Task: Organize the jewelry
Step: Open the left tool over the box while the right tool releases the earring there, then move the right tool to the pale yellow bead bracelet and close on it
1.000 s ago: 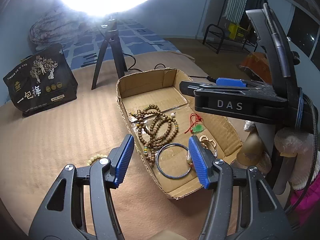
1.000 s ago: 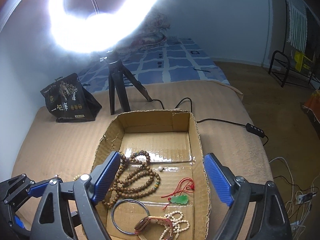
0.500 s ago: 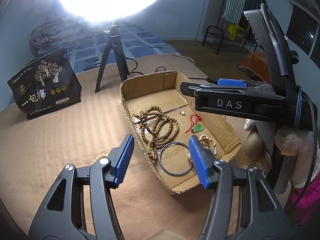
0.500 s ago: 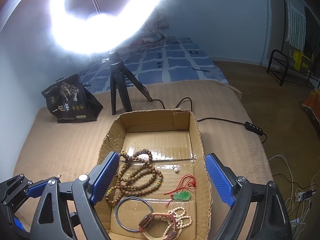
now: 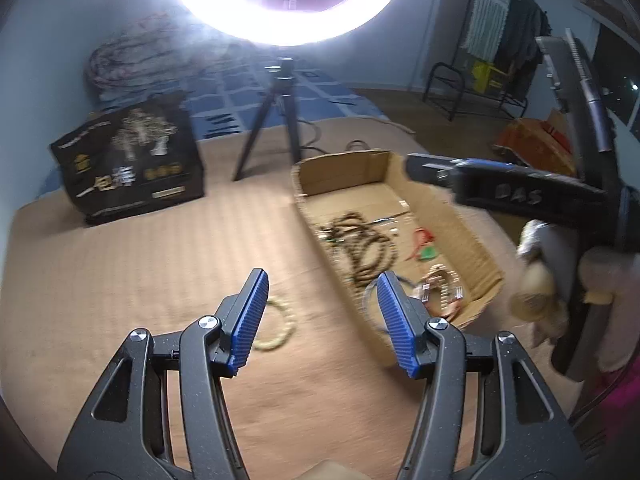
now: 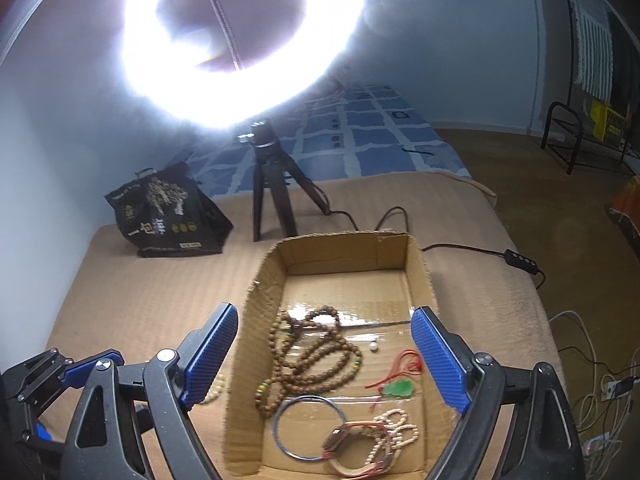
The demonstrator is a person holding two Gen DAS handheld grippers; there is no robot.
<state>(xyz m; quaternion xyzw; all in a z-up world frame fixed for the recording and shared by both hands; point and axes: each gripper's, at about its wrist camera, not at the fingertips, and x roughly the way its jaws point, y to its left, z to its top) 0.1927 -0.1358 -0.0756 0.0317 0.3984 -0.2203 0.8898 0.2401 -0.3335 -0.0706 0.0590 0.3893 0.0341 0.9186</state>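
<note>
Standing beside the bed (image 6: 120, 280), I see a shallow cardboard box (image 6: 418, 276) resting on the tan ribbed blanket, with most of the jewelry lying loose inside it: a long string of brown wooden beads (image 6: 316, 356) coiled near the middle, a thin bluish bangle (image 6: 280, 412) toward the near end, a green pendant on a red cord (image 6: 398, 388) at the right side, a single small pearl (image 6: 373, 347) on the shiny tape strip, and a tangle of pale bead bracelets (image 6: 384, 436) with a pinkish strap in the near corner. One more piece, a pale yellowish bead bracelet (image 5: 280, 326), lies outside the box on the blanket, just left of its long wall. The left gripper (image 5: 320, 320) hovers over that bare stretch of blanket with its blue-padded fingers (image 5: 248, 316) partly apart and nothing between them; the bracelet shows just past the left finger. The right gripper (image 6: 328, 356) hangs above the box with its fingers spread wide, straddling the beads below without touching anything. Behind the box stand a small black tripod (image 6: 272, 192) carrying a glaring ring light (image 6: 240, 36), and a black printed bag (image 6: 164, 212) to its left. The left wrist view is blurred.
</note>
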